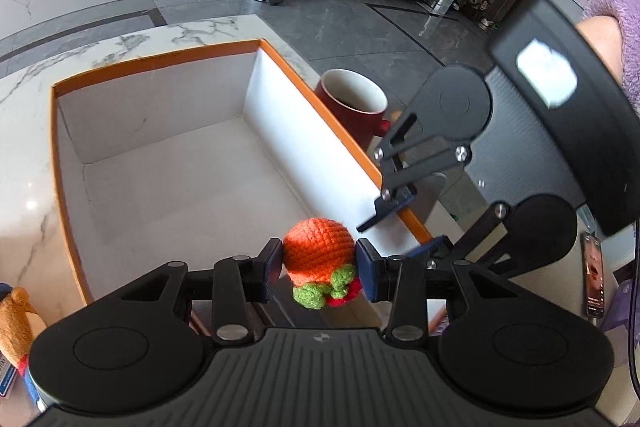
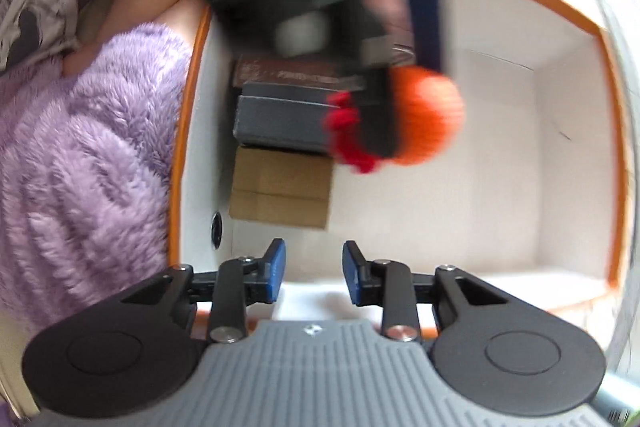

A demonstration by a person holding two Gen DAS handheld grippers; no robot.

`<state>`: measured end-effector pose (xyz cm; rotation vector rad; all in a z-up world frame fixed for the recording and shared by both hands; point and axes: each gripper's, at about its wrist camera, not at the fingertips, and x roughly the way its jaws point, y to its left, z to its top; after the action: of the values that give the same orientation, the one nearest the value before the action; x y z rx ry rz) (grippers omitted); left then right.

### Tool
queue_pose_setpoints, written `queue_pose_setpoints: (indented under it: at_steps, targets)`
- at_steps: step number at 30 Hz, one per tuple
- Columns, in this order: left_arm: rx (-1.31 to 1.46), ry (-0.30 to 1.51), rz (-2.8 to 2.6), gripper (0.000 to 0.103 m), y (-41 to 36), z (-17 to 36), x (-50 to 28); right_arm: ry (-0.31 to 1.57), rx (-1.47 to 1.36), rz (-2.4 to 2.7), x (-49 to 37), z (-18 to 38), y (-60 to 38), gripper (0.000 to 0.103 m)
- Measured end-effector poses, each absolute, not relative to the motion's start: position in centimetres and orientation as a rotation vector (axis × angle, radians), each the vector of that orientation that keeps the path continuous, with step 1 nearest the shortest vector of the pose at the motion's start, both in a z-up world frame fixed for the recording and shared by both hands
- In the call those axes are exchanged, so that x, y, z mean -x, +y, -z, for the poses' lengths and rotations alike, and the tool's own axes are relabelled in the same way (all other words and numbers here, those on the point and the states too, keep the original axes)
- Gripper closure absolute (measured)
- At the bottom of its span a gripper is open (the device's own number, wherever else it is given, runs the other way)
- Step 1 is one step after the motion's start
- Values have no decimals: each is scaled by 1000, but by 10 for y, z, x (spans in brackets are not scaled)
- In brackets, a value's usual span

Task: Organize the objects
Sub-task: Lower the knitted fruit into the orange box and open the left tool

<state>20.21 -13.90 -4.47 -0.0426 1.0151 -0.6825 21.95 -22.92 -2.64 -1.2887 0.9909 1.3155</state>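
Holding the crocheted orange toy (image 1: 318, 251) between my left hand-held gripper (image 1: 318, 267) pads, I have it over the orange-rimmed box (image 1: 160, 61) on the bench (image 1: 36, 155); my right hand-held gripper (image 2: 314, 273) points down into the box, jaws partly apart, empty.

In my right wrist view my left gripper (image 2: 404, 27) and the crochet orange toy (image 2: 424, 115) are smeared with blur, so I cannot read the pads' contact there; the dark box (image 2: 280, 123) is partly hidden behind them; in my left wrist view the plush toy (image 1: 14, 323) is cut off by the edge; the phone (image 1: 594, 279) screen is too small to read.
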Motion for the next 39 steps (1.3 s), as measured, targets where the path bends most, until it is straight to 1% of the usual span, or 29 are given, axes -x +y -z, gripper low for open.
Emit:
queue_pose_setpoints:
  at_steps: [1,4,8,11,13,14,18,20,21,23,25,26,27,28,29,30,32,33,35,36,37,39]
  targets:
    - [36,1018,696,57,-144,46,-200,996,1253,-1266,-221,20,-234,67]
    - [13,1024,723,57,-157,50,-197,921,1092,-1086,-217,-2,-246,63]
    - [-20,1041,753,57,-170,56,-192,779,1135,-867,-188,-9,-256,64]
    - [-22,1060,761,57,-179,62,-191,735,1088,-782,-173,-13,-260,66]
    - [-7,1079,765,57,-184,66,-192,740,1020,-749,-175,-12,-260,66]
    - [3,1090,766,57,-186,67,-193,752,980,-730,-163,-11,-270,66]
    - [23,1141,753,56,-194,76,-196,833,819,-663,-183,-5,-278,66]
    - [34,1157,743,56,-194,77,-197,852,738,-662,-181,7,-308,66]
    - [40,1157,742,56,-194,77,-197,857,708,-658,-178,8,-307,66]
    - [47,1159,745,50,-193,76,-197,866,667,-649,-170,5,-305,66]
    - [50,1154,731,50,-191,74,-197,864,645,-651,-174,5,-304,66]
    - [47,1155,725,51,-190,74,-197,863,639,-651,-174,4,-304,66]
    - [46,1157,720,55,-189,74,-198,864,633,-652,-174,3,-303,66]
    - [44,1163,717,68,-189,75,-199,863,627,-652,-180,4,-297,69]
    - [38,1173,715,73,-189,77,-199,862,620,-657,-179,4,-296,76]
    - [37,1175,716,74,-189,78,-199,863,612,-665,-179,3,-296,80]
    - [51,1184,732,79,-190,80,-199,860,610,-663,-179,2,-294,80]
    - [43,1179,729,79,-191,81,-198,861,611,-658,-178,2,-292,80]
    - [27,1181,728,83,-194,82,-199,865,608,-649,-177,3,-290,81]
    - [20,1187,727,86,-195,83,-199,865,610,-642,-177,4,-289,81]
    - [12,1204,720,93,-196,86,-201,867,608,-636,-177,4,-289,81]
    - [-2,1226,714,98,-198,94,-201,876,602,-630,-178,4,-289,81]
